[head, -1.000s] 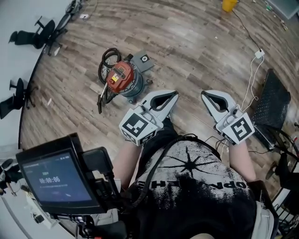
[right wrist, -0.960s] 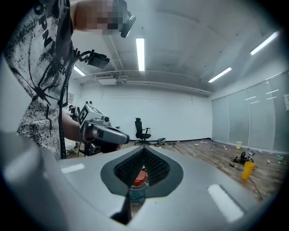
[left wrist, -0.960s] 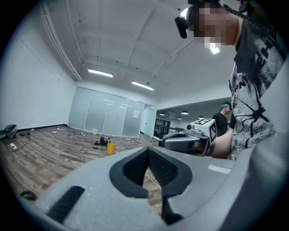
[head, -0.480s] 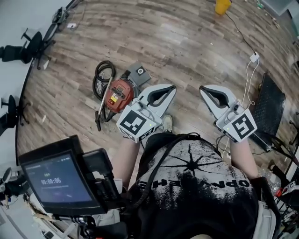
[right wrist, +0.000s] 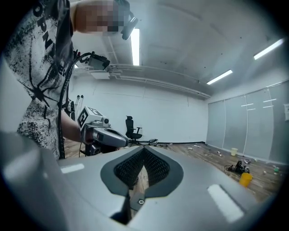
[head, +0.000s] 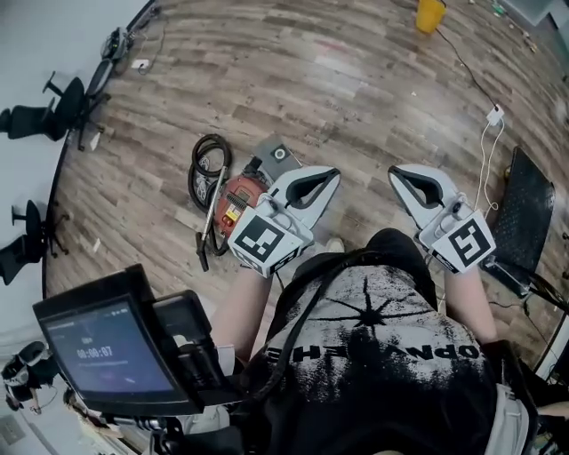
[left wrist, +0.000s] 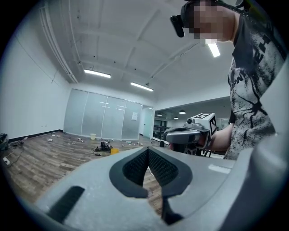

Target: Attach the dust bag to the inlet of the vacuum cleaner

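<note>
A red vacuum cleaner lies on the wood floor with a coiled black hose at its left. A grey square dust bag with a round hole rests against its far side. My left gripper is held above the floor just right of the vacuum, covering part of it, jaws shut and empty. My right gripper hangs further right, also shut and empty. The left gripper view shows the pads closed together at the left gripper, with the right gripper beside it. In the right gripper view the right gripper is shut.
A yellow bucket stands far off. Black office chairs line the white wall at left. A white charger with its cable and a black mat lie at right. A screen device hangs at my chest.
The vacuum, hose and dust bag have slid lower in the head view and now sit right beside and partly under the left gripper. Both grippers stay shut and side by side.
</note>
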Action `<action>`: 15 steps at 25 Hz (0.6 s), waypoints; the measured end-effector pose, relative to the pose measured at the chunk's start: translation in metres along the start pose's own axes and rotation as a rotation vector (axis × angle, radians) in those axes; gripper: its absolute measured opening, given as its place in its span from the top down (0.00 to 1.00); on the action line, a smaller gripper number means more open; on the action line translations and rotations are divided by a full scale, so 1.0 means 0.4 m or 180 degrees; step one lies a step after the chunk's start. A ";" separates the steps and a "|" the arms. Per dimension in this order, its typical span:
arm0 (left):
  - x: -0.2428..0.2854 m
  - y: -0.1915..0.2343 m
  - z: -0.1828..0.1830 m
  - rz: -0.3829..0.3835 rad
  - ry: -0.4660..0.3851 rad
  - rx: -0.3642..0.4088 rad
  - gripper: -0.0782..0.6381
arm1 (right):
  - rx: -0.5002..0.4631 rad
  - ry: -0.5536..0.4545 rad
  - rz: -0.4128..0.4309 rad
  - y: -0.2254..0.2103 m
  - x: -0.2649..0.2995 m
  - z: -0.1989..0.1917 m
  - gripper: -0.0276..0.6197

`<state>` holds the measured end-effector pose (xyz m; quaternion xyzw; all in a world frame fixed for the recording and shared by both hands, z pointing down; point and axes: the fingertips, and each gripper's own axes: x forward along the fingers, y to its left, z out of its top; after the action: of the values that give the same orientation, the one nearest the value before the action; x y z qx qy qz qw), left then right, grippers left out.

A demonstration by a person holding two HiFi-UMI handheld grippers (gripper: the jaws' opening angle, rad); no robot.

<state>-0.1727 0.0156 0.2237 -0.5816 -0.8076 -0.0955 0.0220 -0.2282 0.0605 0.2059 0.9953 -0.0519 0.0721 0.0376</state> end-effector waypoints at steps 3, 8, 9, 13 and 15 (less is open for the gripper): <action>0.048 0.045 0.007 -0.0020 -0.0028 -0.0116 0.90 | -0.0185 -0.0087 0.0055 -0.054 0.035 0.012 0.95; 0.131 0.137 0.022 0.0031 -0.0011 -0.0131 0.90 | -0.0263 -0.0185 0.0201 -0.151 0.090 0.015 0.95; 0.151 0.160 0.022 0.0066 -0.0013 -0.0148 0.90 | -0.0251 -0.0189 0.0237 -0.179 0.101 0.009 0.95; 0.258 0.250 0.040 0.0226 -0.0032 -0.0248 0.90 | -0.0202 -0.0261 0.0397 -0.322 0.153 0.002 0.95; 0.316 0.285 0.050 0.0325 -0.0032 -0.0262 0.90 | -0.0143 -0.0291 0.0491 -0.394 0.172 -0.002 0.95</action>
<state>-0.1043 0.1724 0.2371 -0.6230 -0.7723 -0.1245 -0.0011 -0.1434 0.2102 0.2064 0.9895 -0.1316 0.0280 0.0518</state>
